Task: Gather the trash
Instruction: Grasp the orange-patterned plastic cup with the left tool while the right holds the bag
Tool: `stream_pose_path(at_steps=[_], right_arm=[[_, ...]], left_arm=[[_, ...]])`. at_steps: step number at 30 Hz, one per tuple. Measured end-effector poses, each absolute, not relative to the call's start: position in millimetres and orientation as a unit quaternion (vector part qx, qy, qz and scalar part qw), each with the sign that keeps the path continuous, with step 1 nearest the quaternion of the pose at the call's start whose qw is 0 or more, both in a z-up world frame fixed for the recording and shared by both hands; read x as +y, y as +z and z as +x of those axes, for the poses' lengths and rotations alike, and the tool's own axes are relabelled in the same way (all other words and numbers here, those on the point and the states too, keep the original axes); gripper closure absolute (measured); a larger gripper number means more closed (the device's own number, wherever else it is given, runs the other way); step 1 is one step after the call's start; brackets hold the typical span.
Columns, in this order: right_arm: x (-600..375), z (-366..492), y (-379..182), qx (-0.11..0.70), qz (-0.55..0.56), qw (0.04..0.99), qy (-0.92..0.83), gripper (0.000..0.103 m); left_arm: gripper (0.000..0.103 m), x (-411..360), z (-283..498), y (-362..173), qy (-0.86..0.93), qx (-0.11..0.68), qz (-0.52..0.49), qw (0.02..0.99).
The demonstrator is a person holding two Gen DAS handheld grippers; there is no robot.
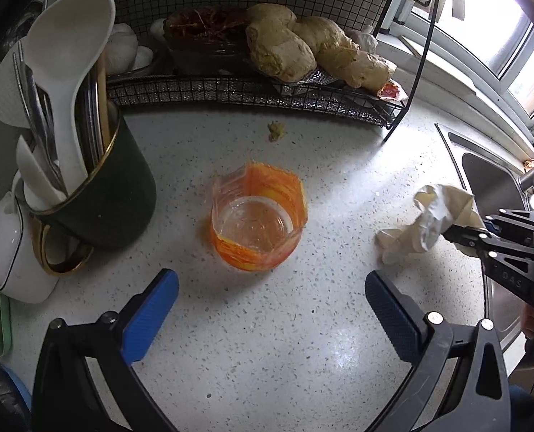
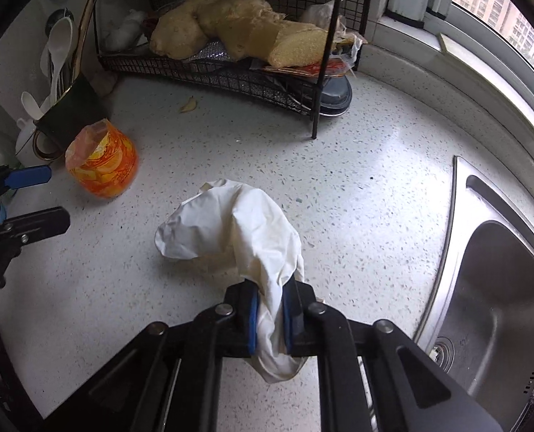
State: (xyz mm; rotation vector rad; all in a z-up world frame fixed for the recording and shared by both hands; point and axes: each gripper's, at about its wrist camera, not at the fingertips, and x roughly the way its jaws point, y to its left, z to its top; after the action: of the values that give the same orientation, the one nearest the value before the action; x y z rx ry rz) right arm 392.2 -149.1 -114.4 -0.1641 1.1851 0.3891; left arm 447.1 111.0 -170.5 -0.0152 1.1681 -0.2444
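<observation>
Right gripper (image 2: 268, 318) fingers are clamping a crumpled white glove (image 2: 238, 230), its far end touching the speckled surface (image 2: 339, 194) beside the sink (image 2: 497, 288). Left gripper (image 1: 272, 309) fingers are standing wide apart, hovering just short of the empty orange plastic cup (image 1: 257, 217), not touching it.

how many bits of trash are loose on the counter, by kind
Crumpled white glove, pinched in the right gripper: 1
Orange plastic cup, standing open ahead of the left gripper: 1
Small yellowish food scrap near the wire rack: 1
Total: 3
</observation>
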Motion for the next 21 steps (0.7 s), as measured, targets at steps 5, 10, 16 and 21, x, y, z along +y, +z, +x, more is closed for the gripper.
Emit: stream_pose_path(at_steps=[5,10,16,21], right_arm=[[-164,382,-107,0.559,-0.054,0.809,0.175,0.094],[-176,365,-105,0.568,-0.046,0.805,0.164,0.094],[-175,353,-110,0.571,-0.038,0.806,0.153,0.093],[-177,357,-112,0.574,-0.029,0.804,0.150,0.093]], left_arm=[[0.000,106,463,-178,-0.120,0.552,0.008,0.825],[0.000,106,479,-186,-0.122,0.559,0.002,0.820],[0.017,111,489,-192,-0.127,0.564,-0.005,0.816],[0.037,107,490,-199,-0.127,0.577,0.013,0.807]])
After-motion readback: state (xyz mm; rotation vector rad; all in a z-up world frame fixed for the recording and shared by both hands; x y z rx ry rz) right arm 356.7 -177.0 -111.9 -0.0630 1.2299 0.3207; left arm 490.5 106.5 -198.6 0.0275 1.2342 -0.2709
